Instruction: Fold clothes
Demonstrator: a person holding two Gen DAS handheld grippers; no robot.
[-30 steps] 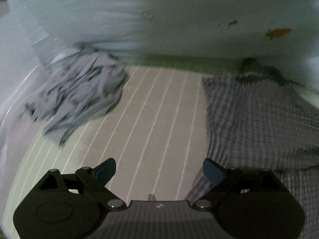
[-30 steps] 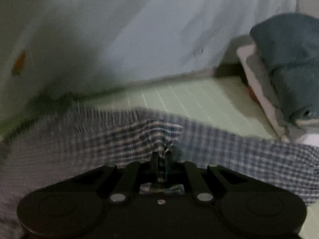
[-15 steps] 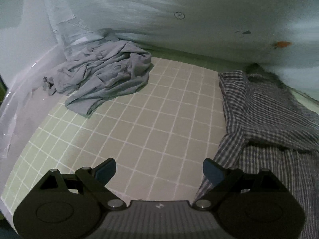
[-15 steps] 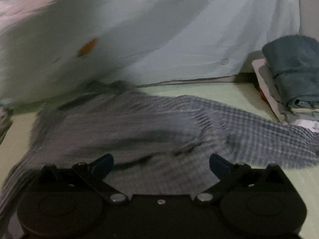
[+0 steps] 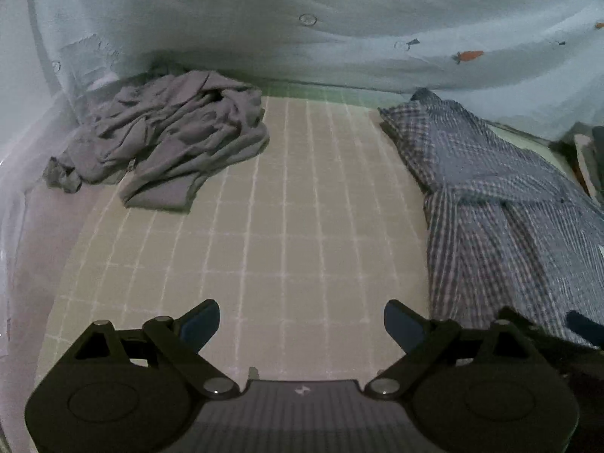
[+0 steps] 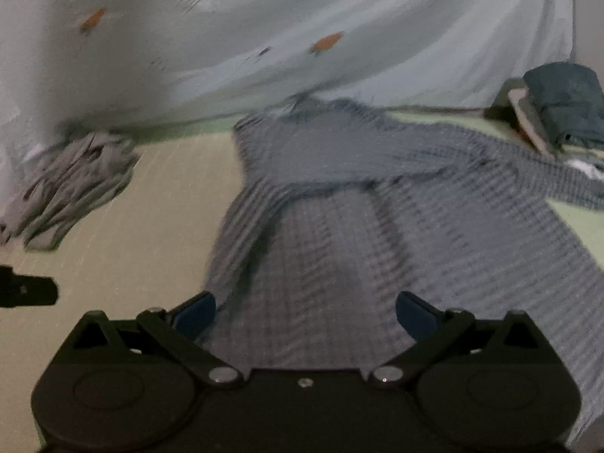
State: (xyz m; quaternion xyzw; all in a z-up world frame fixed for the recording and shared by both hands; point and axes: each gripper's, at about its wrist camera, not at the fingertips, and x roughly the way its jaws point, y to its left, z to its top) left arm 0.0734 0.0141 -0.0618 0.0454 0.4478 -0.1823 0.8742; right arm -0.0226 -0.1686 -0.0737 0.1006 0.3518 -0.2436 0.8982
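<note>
Whereas a second before our right gripper (image 6: 305,319) had been pinched tight on a bunched fold of the checked shirt (image 6: 339,204), its jaws now stood wide with nothing between them, and the shirt lay released on the green gridded mat (image 5: 287,234). The shirt was spread out loosely, one sleeve reaching toward the right edge of the mat, its lower part running beneath the gripper in the right wrist view. That view had also pulled back since then, so that far more of the shirt showed, along with the crumpled grey garment (image 6: 75,177) at the left, well apart from the shirt.

Our left gripper (image 5: 302,326) was wide apart as it had been earlier, empty, above bare mat just beside the shirt's left edge. In its view the grey garment (image 5: 166,139) had come into sharper sight, heaped near the pale printed sheet (image 5: 339,30) at the back.

We saw no real container; the nearest thing was a stack at the far right, where a folded dark teal towel (image 6: 566,105) rested on flat pale items we could not identify.
</note>
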